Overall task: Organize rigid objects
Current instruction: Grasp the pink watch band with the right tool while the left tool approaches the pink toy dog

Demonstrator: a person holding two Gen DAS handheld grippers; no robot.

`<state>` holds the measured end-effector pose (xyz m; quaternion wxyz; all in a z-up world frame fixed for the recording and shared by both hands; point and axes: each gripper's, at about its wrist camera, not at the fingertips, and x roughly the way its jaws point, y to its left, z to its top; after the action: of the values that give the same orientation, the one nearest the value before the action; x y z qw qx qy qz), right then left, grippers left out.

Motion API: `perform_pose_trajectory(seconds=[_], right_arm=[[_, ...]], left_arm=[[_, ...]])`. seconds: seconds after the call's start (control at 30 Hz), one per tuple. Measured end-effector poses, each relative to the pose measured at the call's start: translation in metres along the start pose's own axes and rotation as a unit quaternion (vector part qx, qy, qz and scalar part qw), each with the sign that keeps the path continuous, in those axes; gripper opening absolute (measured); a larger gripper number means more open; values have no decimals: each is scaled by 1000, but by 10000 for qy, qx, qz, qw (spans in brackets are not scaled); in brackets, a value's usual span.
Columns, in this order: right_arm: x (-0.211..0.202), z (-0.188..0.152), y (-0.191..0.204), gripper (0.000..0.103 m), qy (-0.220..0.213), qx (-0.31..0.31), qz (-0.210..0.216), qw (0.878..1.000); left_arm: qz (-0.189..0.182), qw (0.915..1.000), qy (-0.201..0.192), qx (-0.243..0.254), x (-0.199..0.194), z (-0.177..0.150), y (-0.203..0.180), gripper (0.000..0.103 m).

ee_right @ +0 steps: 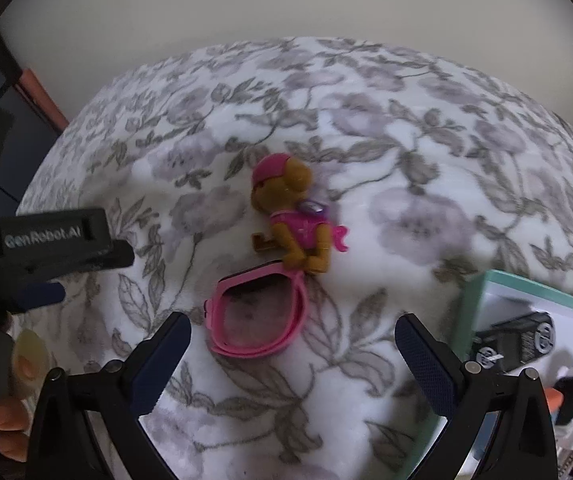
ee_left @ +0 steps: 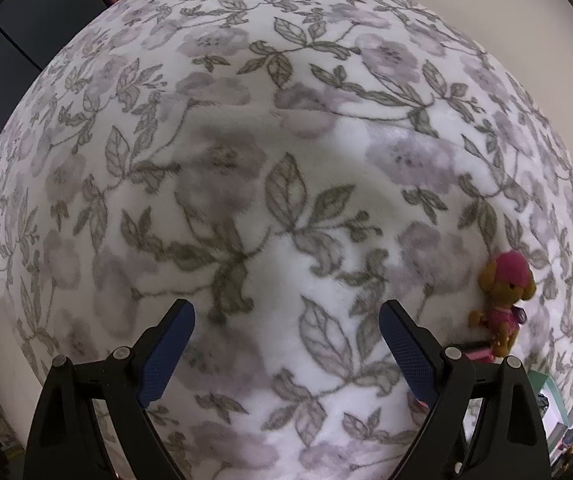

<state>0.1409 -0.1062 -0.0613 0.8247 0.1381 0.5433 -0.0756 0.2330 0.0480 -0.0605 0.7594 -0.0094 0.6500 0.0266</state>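
**Both tongs empty above the floral blanket**

The right tongs (ee_right: 292,334) gape wide, empty, over pink goggles (ee_right: 256,314). A toy dog (ee_right: 292,216) lies touching them. The left tongs (ee_left: 286,326) are spread wide too, gripping nothing. A teal-rimmed box (ee_right: 526,292) sits just right.

**Soft indoor light, heavy fisheye bend**

Both my views bulge hard, with black vignette at the corners. Dim, even light leaves a broad grey shadow on the floral blanket (ee_left: 246,184) ahead of my jaws. Right view is slightly motion-blurred; no glare.
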Motion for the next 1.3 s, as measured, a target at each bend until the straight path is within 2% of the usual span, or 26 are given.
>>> perform_pose_trajectory(seconds=[0.13, 0.4, 0.5, 0.63, 0.8, 0.9, 1.3], right_arm=[[13, -1, 7, 103, 100, -122, -69, 9999], [26, -3, 22, 103, 56, -514, -590, 9969], [23, -3, 22, 92, -21, -518, -575, 9970], [15, 1, 24, 65, -100, -568, -423, 9974], [9, 5, 10, 65, -24, -333, -115, 9994], [-5, 9, -2, 65, -134, -155, 33, 9998], [-71, 29, -71, 65, -878, 301, -181, 9955]], left_arm=[[11, 10000, 48, -11, 6, 4, 1, 94], [-35, 9999, 107, 38, 11, 7, 3, 94], [-18, 10000, 85, 35, 10, 8, 2, 94], [-49, 9999, 62, 75, -2, 3, 2, 94], [-144, 9998, -39, 116, -12, 1, -8, 94], [-289, 9994, -122, 135, -17, 1, -16, 94], [-1219, 9904, -239, 598, -21, -12, -87, 94]])
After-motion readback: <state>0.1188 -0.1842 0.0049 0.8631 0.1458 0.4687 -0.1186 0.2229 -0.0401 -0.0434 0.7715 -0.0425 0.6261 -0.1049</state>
